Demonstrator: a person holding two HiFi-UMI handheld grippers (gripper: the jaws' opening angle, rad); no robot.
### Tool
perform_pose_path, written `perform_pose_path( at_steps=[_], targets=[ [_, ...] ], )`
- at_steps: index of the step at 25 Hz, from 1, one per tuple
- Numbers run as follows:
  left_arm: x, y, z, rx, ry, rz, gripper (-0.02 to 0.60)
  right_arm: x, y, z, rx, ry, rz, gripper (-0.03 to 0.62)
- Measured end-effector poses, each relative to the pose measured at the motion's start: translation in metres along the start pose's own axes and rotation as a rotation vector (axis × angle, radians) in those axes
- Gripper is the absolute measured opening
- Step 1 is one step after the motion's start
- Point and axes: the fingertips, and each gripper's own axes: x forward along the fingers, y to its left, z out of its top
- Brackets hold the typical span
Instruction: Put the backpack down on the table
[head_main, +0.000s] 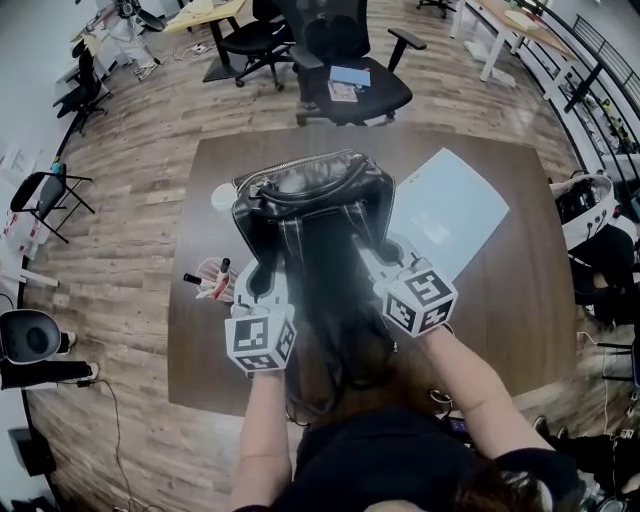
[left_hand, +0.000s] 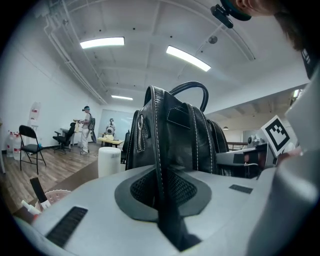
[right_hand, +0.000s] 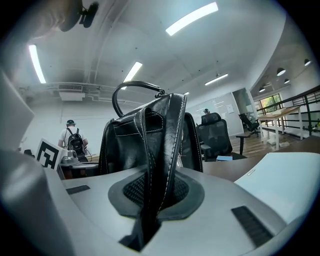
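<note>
Gleaming under the ceiling lights, the backpack (head_main: 310, 205) is smooth black leather with pale contrast stitching. A silver-toothed zip (head_main: 295, 164) curves along its top, and it has an arched carry handle (left_hand: 195, 84). It stands upright at the upper centre of the head view, over the dark brown wood-grain table (head_main: 500, 320); whether its base touches the tabletop cannot be told. The left gripper (left_hand: 162, 197) is clamped on one flat stitched shoulder strap (left_hand: 161, 160), with mesh-textured pads pressed against it. The right gripper (right_hand: 150, 197) pinches the other strap (right_hand: 167, 150) likewise. Each grey plastic gripper carries a cube (head_main: 260, 340) printed with black-and-white square markers. A pale blue sheet (head_main: 450, 205) lies right of the bag, and a white cylinder (head_main: 222, 197) stands to its left.
</note>
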Motion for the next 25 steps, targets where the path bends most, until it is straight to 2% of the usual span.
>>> perform_pose_path(
  at_steps=[6,12,21,25],
  targets=[
    [0.001,0.002,-0.011,-0.031,0.013,-0.038,0.067,0.001,-0.009,-0.012,0.045,0.000,0.007,0.072],
    [-0.001,0.006,-0.012,-0.042,0.017,-0.034,0.089,-0.001,-0.007,-0.013,0.014,0.010,0.011,0.089],
    [-0.010,0.002,-0.017,-0.025,0.063,0.013,0.138,-0.017,-0.005,-0.012,0.006,0.055,0.042,0.139],
    [-0.022,0.006,-0.016,-0.016,0.084,0.034,0.168,-0.024,0.003,-0.009,-0.008,0.061,0.040,0.183]
  ],
)
